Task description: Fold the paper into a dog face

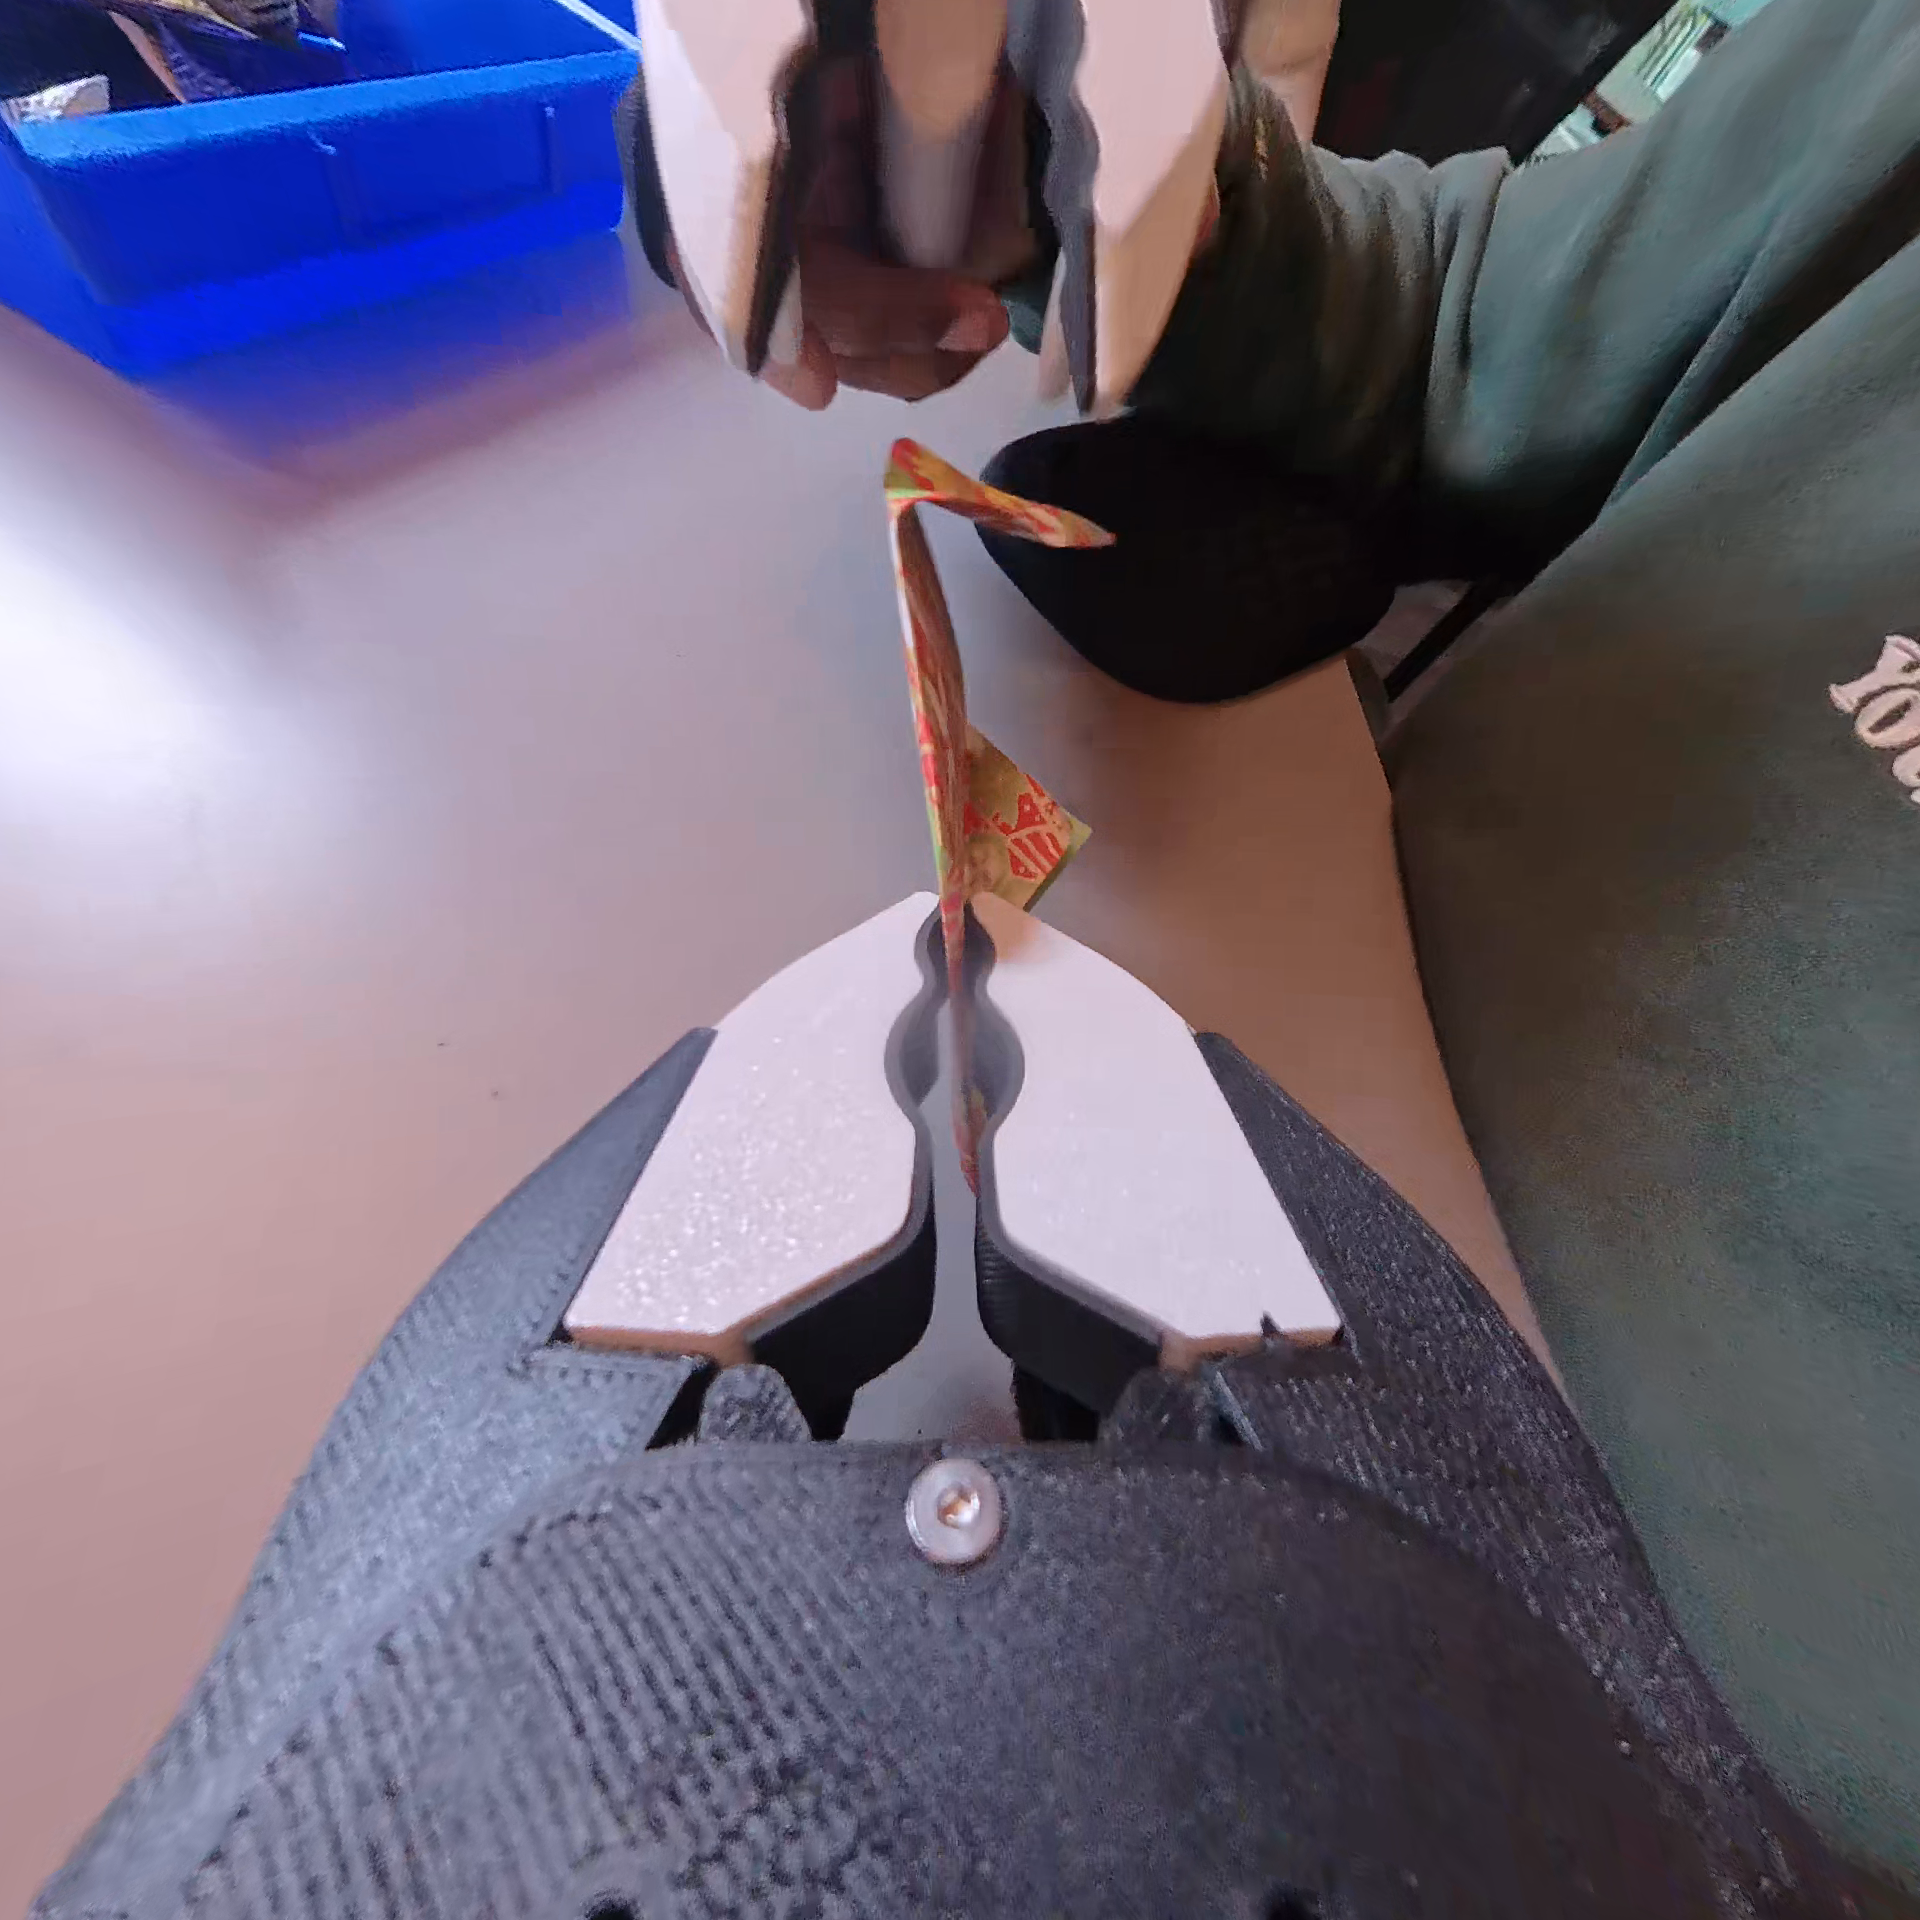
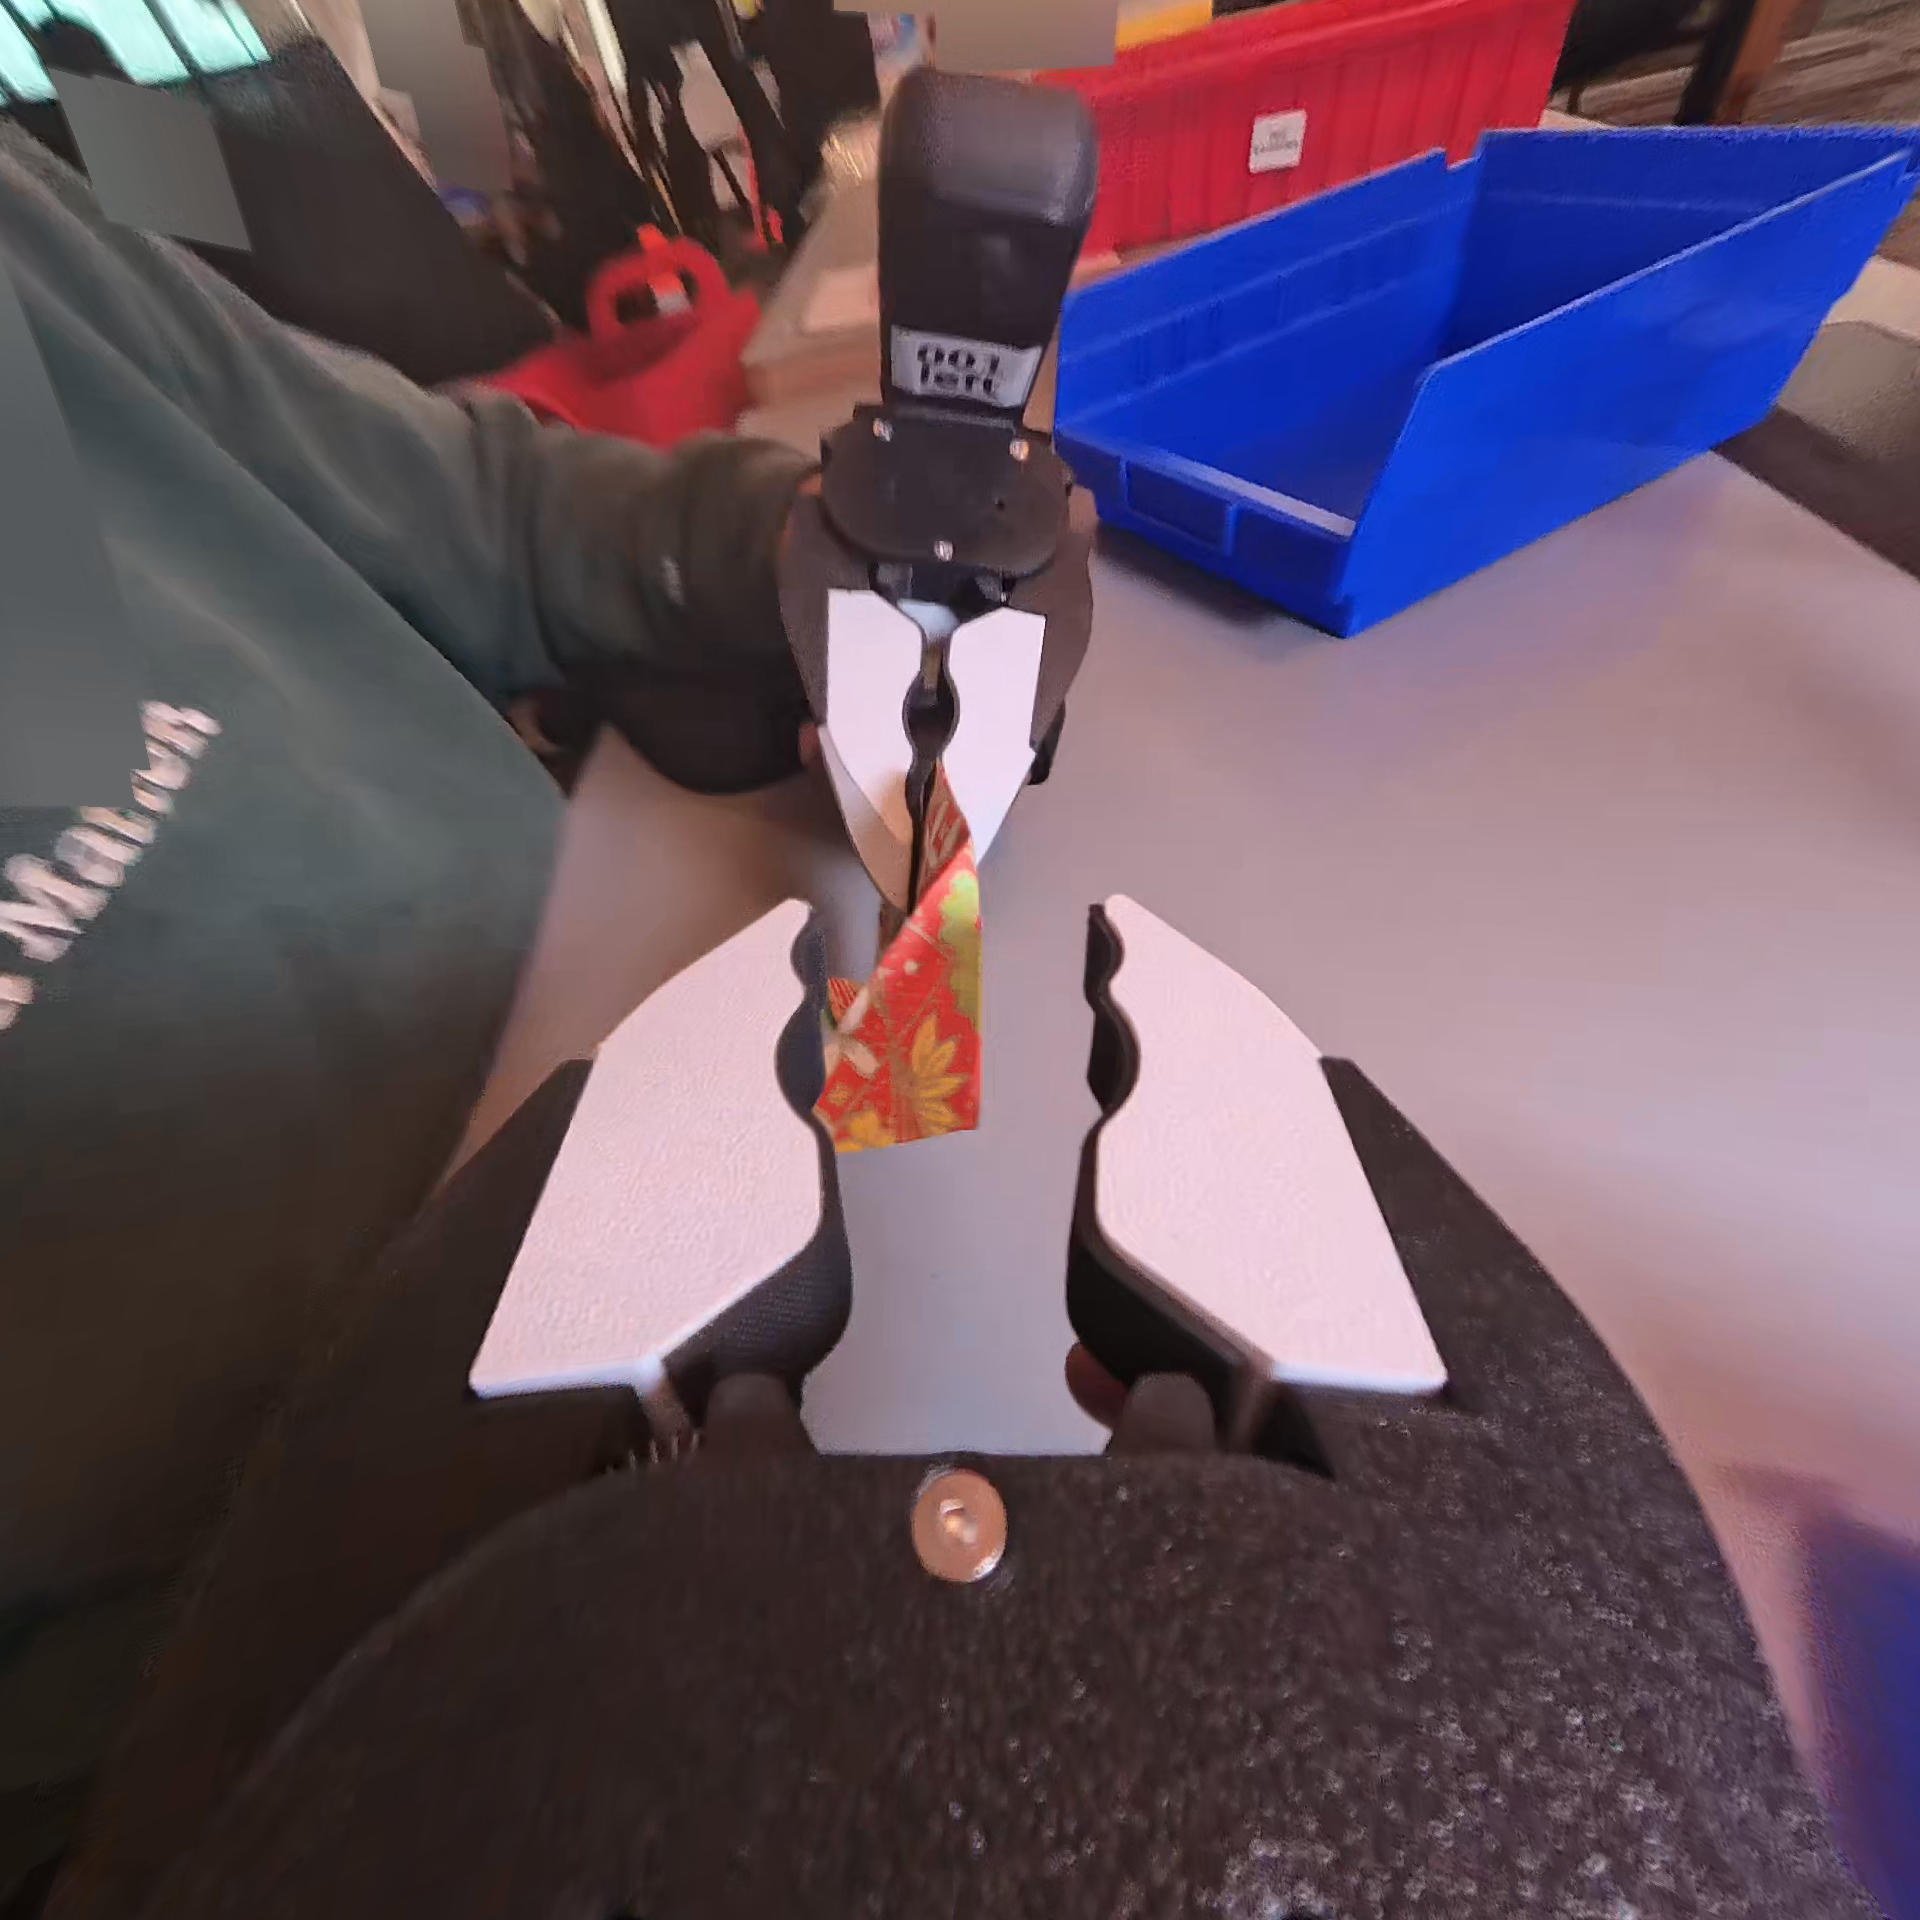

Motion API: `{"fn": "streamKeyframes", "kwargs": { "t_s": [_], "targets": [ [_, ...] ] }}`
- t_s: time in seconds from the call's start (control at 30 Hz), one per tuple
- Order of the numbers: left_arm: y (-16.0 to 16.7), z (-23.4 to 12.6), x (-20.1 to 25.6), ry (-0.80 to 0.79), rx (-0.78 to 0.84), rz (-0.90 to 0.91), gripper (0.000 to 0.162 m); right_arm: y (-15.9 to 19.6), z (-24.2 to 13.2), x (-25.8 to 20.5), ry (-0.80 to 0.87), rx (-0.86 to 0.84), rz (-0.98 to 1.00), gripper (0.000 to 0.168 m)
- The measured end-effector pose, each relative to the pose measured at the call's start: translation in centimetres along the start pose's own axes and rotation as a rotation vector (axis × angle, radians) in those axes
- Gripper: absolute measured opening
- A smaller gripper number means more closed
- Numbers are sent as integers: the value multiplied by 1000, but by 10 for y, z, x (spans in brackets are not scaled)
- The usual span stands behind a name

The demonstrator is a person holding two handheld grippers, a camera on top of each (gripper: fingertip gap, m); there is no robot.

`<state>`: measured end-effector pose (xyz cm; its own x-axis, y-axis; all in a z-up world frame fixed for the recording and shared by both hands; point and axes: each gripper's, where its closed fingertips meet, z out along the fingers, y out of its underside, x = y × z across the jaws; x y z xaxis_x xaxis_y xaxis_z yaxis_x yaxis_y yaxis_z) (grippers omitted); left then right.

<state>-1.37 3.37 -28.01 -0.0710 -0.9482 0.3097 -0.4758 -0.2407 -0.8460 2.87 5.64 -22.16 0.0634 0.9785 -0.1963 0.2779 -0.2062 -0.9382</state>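
The paper point(image 1: 940, 717) is a folded sheet with a red, gold and green flower pattern. My left gripper point(image 1: 961, 914) is shut on its near edge and holds it edge-up above the table, with small flaps sticking out to the right. In the right wrist view the paper point(image 2: 920, 1029) hangs from the left gripper point(image 2: 920, 883) facing me. My right gripper point(image 2: 951, 914) is open, its fingers on either side of the paper's free end, the left finger point(image 2: 686, 1143) close to it. In the left wrist view the right gripper point(image 1: 914, 364) is blurred, just beyond the paper's far tip.
A blue plastic bin point(image 2: 1455, 353) stands on the grey table point(image 2: 1455, 935) at the far side; it also shows in the left wrist view point(image 1: 312, 177). A person in a dark green sweatshirt point(image 1: 1714, 935) sits at the table edge. A red bin point(image 2: 1299, 114) is behind. Across from one pair of fingers to the other is roughly 8 centimetres.
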Motion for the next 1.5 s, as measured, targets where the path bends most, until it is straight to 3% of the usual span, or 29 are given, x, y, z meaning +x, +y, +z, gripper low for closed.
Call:
{"fn": "streamKeyframes", "kwargs": {
  "t_s": [0.13,0.2,0.33,0.4,0.6,0.73,0.97,1.07,1.23,1.5],
  "targets": [
    [2,4,10,24,-26,46,0,12,6,-7,-87,-50,81,39],
    [2,5,12,35,-34,55,0,31,15,-16,-105,-184,20,0],
    [-17,-6,7,16,87,26,6,0,-2,-11,-67,-96,56,0],
    [-33,-19,-6,-61,182,16,20,-25,-30,2,-14,-8,117,0],
    [-46,-43,-25,-190,278,21,19,-72,-128,68,208,164,350,0],
    [-43,-39,-21,-198,240,59,19,-56,-173,123,319,133,564,0],
    [-41,-36,-15,-199,218,83,19,16,-226,205,585,-67,817,0],
    [-38,-35,-17,-200,210,77,19,36,-237,225,710,-180,813,1],
    [-34,-34,-21,-210,197,69,18,46,-253,244,951,-417,642,16],
    [-32,-36,-25,-236,192,69,18,7,-244,230,972,-363,394,25]
  ]
}}
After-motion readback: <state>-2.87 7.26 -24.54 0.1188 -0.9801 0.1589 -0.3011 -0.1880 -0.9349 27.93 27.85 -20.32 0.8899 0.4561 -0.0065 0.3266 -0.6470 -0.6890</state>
